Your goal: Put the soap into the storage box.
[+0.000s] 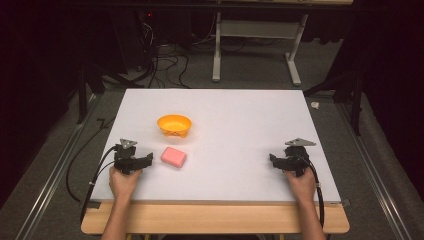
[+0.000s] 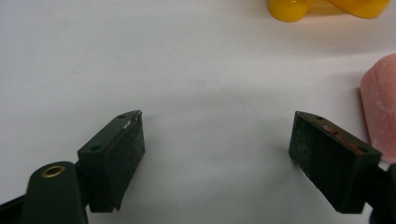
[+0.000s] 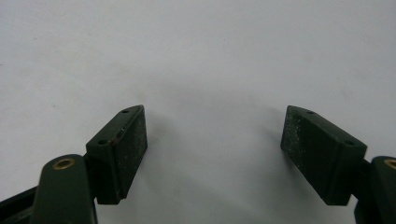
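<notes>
Pink block (image 1: pixel 173 157): soft-looking, rounded corners, lying flat on the white table (image 1: pixel 240 115), near-left area, just right of the left gripper (image 1: pixel 148 159) and near of the orange bowl (image 1: pixel 174 125). Block and bowl stand apart, not touching.

Left gripper: rests on the table at the near-left edge, held in a hand; jaws stand apart with bare table between them. In the left gripper view the block's edge (image 2: pixel 380 105) sits just beyond the right-hand pad (image 2: pixel 322 161), outside the gap.

Right gripper (image 1: pixel 274 160): near-right, well apart from block and bowl; jaws apart, nothing between them.

Risks, as judged:
- Block lies off to one side of the left jaws; closing from this line would likely catch a corner or push it away rather than seat it.
- Soft body may squash or slip if pinched at an edge.
- Bowl looks light, with a small foot; a carried block striking its rim could tip or shove it.
- Trailing cable (image 1: pixel 87 175) could drag on the table edge.
</notes>
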### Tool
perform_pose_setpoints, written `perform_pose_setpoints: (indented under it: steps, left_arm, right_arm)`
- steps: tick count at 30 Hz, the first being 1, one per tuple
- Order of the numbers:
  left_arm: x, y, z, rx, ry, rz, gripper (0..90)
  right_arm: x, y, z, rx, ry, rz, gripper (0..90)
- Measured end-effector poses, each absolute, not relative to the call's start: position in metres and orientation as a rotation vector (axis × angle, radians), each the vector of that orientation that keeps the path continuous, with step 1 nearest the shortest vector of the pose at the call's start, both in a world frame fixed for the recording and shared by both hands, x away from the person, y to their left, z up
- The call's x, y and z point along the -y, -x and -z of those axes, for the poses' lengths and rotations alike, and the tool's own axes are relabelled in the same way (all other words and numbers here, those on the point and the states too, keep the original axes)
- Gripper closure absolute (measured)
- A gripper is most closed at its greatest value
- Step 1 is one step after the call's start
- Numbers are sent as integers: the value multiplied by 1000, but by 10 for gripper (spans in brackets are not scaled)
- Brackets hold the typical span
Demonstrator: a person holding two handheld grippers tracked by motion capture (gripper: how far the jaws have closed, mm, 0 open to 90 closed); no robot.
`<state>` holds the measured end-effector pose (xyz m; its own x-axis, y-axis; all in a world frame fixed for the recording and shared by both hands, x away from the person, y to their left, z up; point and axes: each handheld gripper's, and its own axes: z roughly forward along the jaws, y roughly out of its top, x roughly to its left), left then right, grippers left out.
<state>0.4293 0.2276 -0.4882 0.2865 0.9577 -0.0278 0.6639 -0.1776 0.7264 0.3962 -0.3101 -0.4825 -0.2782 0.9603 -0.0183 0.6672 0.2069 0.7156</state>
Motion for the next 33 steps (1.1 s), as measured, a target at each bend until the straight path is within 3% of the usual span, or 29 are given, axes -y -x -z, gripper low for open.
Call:
perform_pose_setpoints:
  steps: [16, 33]
  left_arm:
    - [-228, -430, 486, -1450, -1914, -553, 156]
    - [-216, -417, 458, -1348, -1884, -527, 151]
  right_arm:
    - [310, -396, 483, -2022, -1507, -836, 232]
    - [310, -396, 483, -2022, -1508, -836, 232]
